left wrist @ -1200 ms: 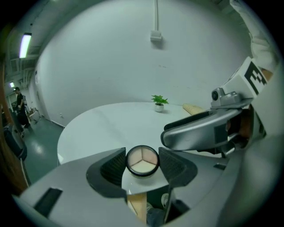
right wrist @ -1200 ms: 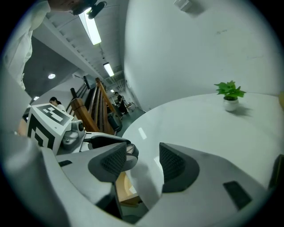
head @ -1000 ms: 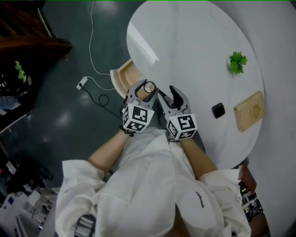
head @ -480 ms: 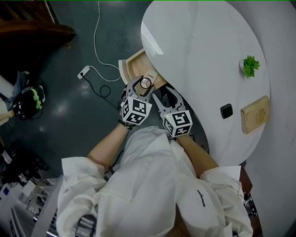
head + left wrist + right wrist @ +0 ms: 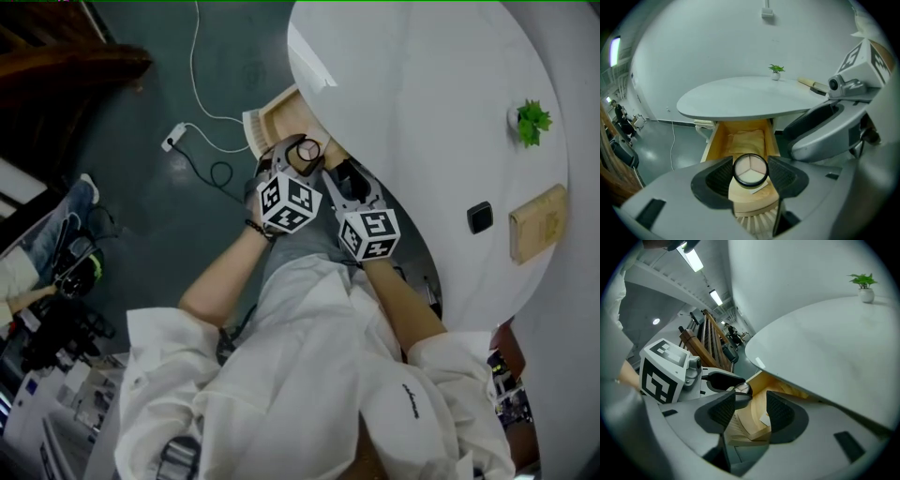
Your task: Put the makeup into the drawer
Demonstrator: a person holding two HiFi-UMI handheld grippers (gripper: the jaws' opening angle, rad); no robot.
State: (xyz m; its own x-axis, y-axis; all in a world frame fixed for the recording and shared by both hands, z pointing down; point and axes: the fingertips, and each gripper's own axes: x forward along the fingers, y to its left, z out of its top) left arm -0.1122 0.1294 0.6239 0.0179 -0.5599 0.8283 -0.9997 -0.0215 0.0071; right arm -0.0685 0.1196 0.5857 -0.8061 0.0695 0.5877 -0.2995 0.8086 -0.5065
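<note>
My left gripper (image 5: 750, 174) is shut on a round black-rimmed makeup compact (image 5: 750, 170) with three powder shades. It holds the compact (image 5: 307, 149) just above the front of the open wooden drawer (image 5: 715, 140) under the white round table (image 5: 740, 96). A folded cloth (image 5: 746, 139) and a small white card lie in the drawer (image 5: 270, 124). My right gripper (image 5: 751, 406) hangs close to the right of the left gripper (image 5: 298, 152), also aimed at the drawer (image 5: 757, 425). Its jaws have just been closing a little but still stand open, with nothing between them.
On the table (image 5: 422, 112) stand a small potted plant (image 5: 532, 122), a wooden box (image 5: 537, 223) and a small black object (image 5: 480, 217). A white cable and plug strip (image 5: 172, 137) lie on the dark floor left of the drawer. The person's white sleeves fill the foreground.
Both grippers have sunk from the table's edge down to the drawer's open front. The compact is still in the left one. The right jaws look slightly narrower.
</note>
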